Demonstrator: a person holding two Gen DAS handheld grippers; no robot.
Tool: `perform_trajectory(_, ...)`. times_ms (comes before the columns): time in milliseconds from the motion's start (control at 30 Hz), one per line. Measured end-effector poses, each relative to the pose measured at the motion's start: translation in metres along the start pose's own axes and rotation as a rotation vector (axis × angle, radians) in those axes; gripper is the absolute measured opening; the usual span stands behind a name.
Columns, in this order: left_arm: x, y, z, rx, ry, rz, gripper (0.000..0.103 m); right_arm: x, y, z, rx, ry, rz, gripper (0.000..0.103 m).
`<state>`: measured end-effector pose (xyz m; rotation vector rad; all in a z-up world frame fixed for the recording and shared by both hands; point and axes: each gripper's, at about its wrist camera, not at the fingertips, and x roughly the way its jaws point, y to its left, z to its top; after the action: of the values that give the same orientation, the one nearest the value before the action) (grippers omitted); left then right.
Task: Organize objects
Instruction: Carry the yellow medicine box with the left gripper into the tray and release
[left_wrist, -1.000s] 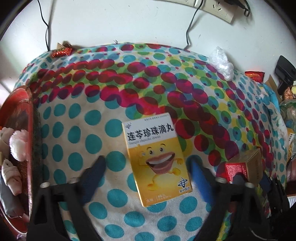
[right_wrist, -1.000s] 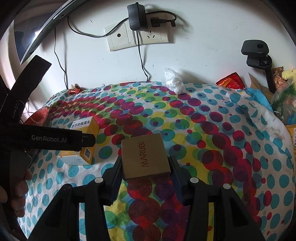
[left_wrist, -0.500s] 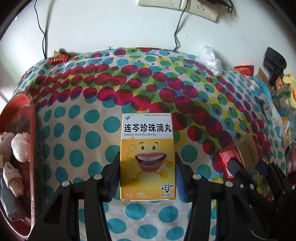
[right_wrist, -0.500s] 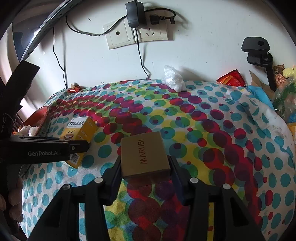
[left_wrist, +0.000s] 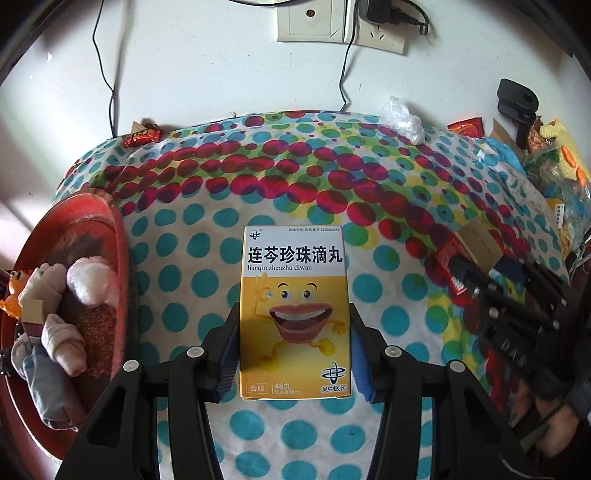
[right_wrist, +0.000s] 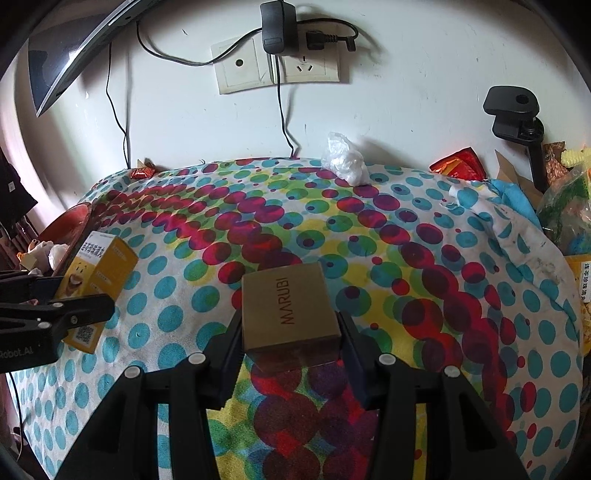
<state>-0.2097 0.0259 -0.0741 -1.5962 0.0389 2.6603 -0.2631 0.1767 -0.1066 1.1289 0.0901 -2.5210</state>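
Left wrist view: jaws clenched on yellow pill box (left_wrist: 293, 314), long axis pointing away; right jaws grasp brown box (right_wrist: 290, 310).

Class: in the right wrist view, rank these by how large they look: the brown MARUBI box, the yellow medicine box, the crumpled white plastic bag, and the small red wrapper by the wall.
1. Brown MARUBI box, though it sits nearest the camera.
2. Yellow medicine box.
3. Crumpled white plastic bag, farther off, so unsure against 2.
4. Small red wrapper.

- Yellow medicine box (left_wrist: 293, 314): glossy printed card, as I see it.
- Brown box (right_wrist: 290, 308): matt card.
- Dotted cover (right_wrist: 406, 258): soft cloth (slightly nubbly).
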Motion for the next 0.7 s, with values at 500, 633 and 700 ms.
perform_trajectory(500,-0.035,0.042,-0.024,0.009,-0.038,0.027,0.048,0.000,0.001,0.001,-0.008,0.001,-0.013,0.048)
perform_trajectory(633,-0.047,0.061,-0.027,-0.020,-0.045,0.032,0.048,0.001,0.001,0.001,-0.009,0.003,-0.016,0.048)
perform_trajectory(700,-0.052,0.071,-0.029,-0.026,-0.050,0.044,0.048,0.000,0.001,0.001,-0.010,0.002,-0.017,0.048)
